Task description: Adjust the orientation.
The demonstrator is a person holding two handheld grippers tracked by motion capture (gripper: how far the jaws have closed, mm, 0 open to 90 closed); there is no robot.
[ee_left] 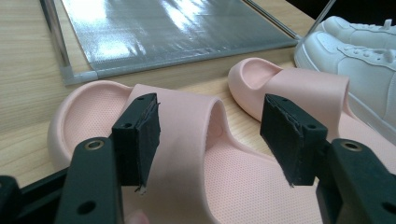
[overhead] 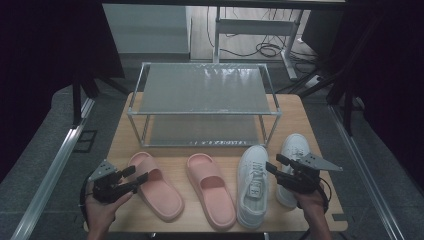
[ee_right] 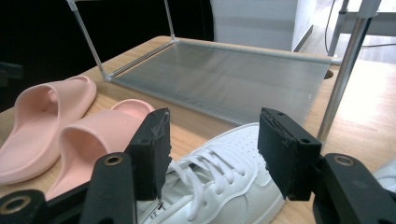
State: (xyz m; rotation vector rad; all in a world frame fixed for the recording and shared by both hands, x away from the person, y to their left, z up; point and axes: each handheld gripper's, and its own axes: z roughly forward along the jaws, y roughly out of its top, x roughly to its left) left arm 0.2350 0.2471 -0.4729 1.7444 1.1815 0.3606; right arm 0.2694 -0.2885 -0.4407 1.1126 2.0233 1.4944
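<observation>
Both hand-held tools show from the high view: the left gripper (overhead: 136,178) spread wide beside the left pink foam slide sandal (overhead: 155,185), the right gripper (overhead: 276,165) spread wide between two white lace-up sneakers (overhead: 252,184), neither holding anything. A two-shelf metal shoe rack (overhead: 202,90) stands bare behind on the wooden table (overhead: 120,134).

Left gripper view: jaws flank the sandal's strap, apart from it.

Right gripper view: jaws hang open above the sneaker's laces.

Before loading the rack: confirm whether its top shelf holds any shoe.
No: the rack top shelf is bare; slippers and sneakers lie on the table.
</observation>
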